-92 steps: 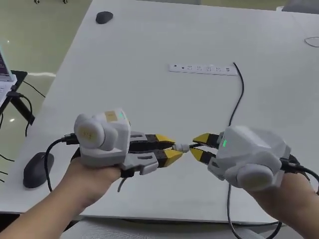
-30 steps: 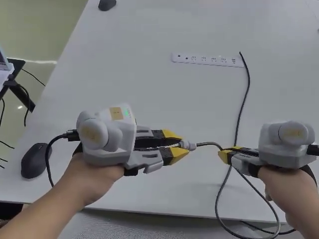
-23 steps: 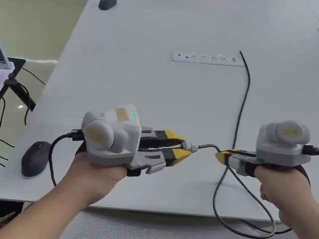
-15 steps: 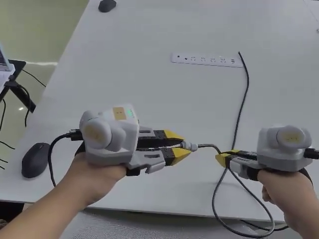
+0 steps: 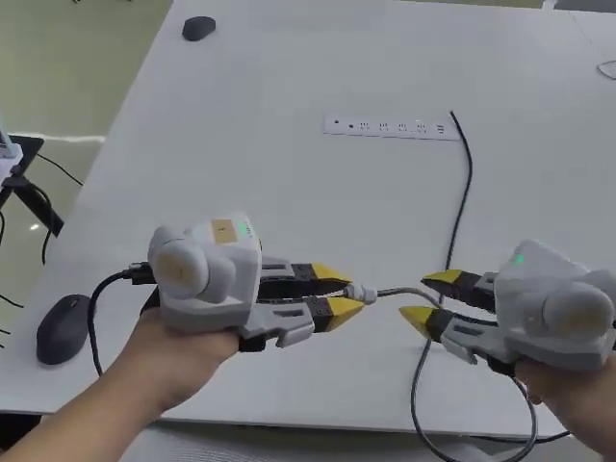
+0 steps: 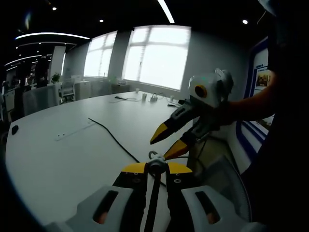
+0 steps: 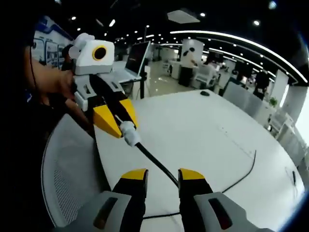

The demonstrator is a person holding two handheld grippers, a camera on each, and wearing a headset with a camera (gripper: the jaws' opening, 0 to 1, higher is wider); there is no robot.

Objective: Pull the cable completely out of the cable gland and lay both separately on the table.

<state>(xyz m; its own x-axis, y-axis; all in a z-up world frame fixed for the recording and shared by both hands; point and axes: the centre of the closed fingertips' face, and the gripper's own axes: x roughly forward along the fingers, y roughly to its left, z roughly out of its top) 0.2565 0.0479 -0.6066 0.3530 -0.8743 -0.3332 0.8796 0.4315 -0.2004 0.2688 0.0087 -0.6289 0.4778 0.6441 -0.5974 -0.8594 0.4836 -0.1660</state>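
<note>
Cable gland was held clamped by left gripper; cable was noted running lengthwise between released jaws of right gripper.

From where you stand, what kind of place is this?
Probably an open-plan office: a white table with a power strip and a computer mouse, and rows of desks under ceiling lights behind.

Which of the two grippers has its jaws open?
The right gripper: its jaws stand apart with the cable between them, while the left gripper is shut on the cable gland.
</note>
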